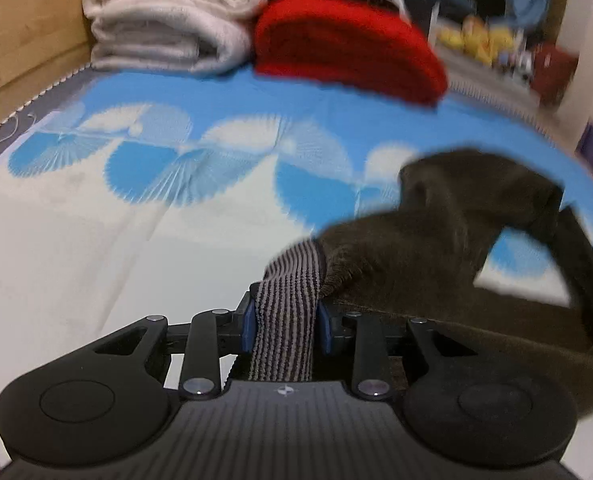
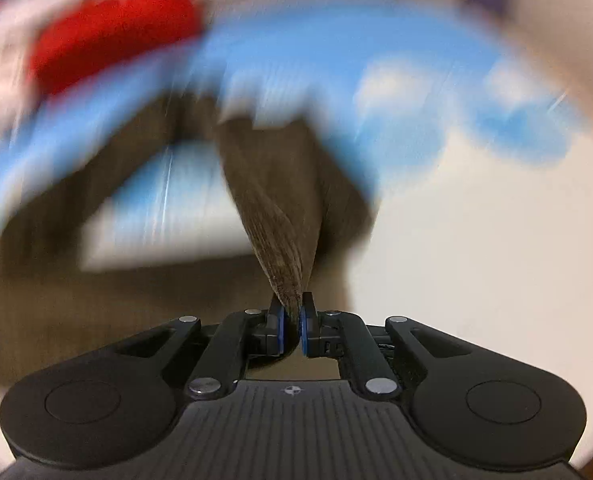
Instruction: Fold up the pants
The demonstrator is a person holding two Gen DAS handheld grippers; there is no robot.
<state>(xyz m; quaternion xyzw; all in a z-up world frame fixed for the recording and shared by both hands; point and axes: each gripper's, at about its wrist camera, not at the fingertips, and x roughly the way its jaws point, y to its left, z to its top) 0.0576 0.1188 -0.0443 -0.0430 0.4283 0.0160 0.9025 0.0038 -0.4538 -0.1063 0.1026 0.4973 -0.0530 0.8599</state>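
Between your left claw (image 1: pixel 286 322) pads sits the striped waistband (image 1: pixel 286 300) of the brown pants (image 1: pixel 436 240), clamped. Your right claw (image 2: pixel 292 326) pinches a bunched brown edge (image 2: pixel 286 280), nearly closed. Beyond, the pants hang lifted over the blue-and-white bedspread (image 1: pixel 136 208). Farthest back lie folded white towels (image 1: pixel 168 20) and a red one (image 1: pixel 344 48).

Left gripper (image 1: pixel 286 320) and right gripper (image 2: pixel 292 328): matte black linkage arms, silver pivot screws, blue pads (image 1: pixel 247 326), ribbed grey housing bearing a small, apparently crosshair-like mark.
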